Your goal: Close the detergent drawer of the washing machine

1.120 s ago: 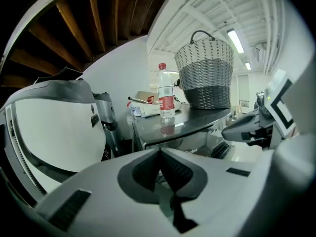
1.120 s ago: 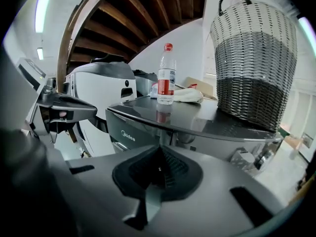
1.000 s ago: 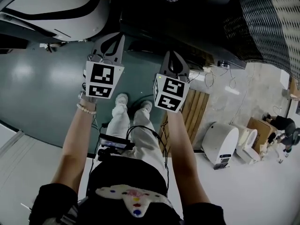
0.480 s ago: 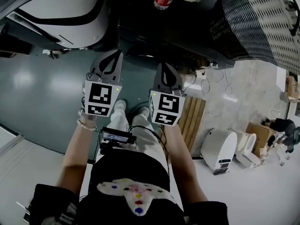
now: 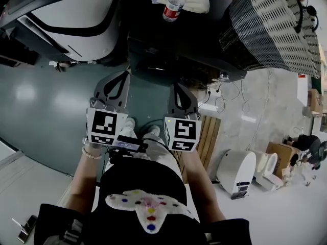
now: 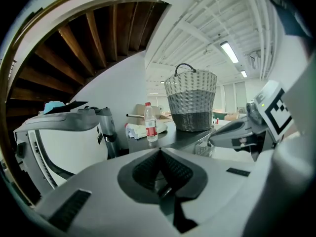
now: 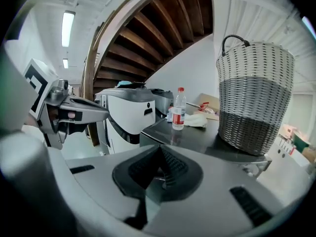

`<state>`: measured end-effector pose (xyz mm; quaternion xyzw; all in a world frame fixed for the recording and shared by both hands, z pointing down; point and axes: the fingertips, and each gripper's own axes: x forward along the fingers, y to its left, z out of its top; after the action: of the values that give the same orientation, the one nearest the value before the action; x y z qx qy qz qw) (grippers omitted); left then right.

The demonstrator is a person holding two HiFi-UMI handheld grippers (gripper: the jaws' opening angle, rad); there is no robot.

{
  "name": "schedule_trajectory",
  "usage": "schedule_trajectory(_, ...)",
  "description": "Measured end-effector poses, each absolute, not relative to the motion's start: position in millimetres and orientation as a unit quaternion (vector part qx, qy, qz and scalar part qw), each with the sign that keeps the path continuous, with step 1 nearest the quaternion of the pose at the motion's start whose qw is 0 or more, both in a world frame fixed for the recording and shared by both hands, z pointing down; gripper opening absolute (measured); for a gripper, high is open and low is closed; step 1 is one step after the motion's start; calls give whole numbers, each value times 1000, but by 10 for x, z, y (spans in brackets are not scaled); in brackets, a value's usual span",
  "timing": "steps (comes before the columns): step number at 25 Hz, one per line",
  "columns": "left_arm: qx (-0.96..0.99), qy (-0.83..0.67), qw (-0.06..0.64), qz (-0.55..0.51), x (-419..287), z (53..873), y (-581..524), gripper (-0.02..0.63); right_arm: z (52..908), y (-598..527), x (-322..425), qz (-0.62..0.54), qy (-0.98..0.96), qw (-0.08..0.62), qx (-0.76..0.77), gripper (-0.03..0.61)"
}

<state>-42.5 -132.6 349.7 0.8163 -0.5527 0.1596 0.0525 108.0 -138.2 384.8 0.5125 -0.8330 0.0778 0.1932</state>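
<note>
Detergent drawer nowhere to be made out, closing not yet begun, left gripper (image 5: 124, 73) and right gripper (image 5: 177, 85) both clenched empty, hovering short of dark unit (image 5: 173, 55) bearing bottle (image 5: 172, 6) and basket (image 5: 271, 29).

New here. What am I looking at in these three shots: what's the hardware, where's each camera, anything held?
No robot arm: a person holds a two-jaw gripper in each hand. The top-down picture comes from a camera on the person's head. In it, the left gripper and right gripper point forward. The other two pictures come from cameras riding on each gripper, looking along its jaws. Both pairs of jaws are together with nothing between them. Ahead, a dark top carries a bottle, a white cloth and a woven basket. No detergent drawer shows.
</note>
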Motion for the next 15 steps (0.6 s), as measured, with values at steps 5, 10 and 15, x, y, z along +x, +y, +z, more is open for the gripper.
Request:
schedule_trajectory(5, 828, -537, 42, 157, -314, 3338, -1194, 12, 3591, -1255, 1086, 69, -841, 168, 510, 5)
schedule_trajectory(10, 830, -536, 39, 148, -191, 3209, -1062, 12, 3404, -1123, 1136, 57, -852, 152, 498, 5)
schedule_trajectory(15, 830, -540, 59, 129, -155, 3148, -937, 12, 3315, -1039, 1203, 58, -853, 146, 497, 5)
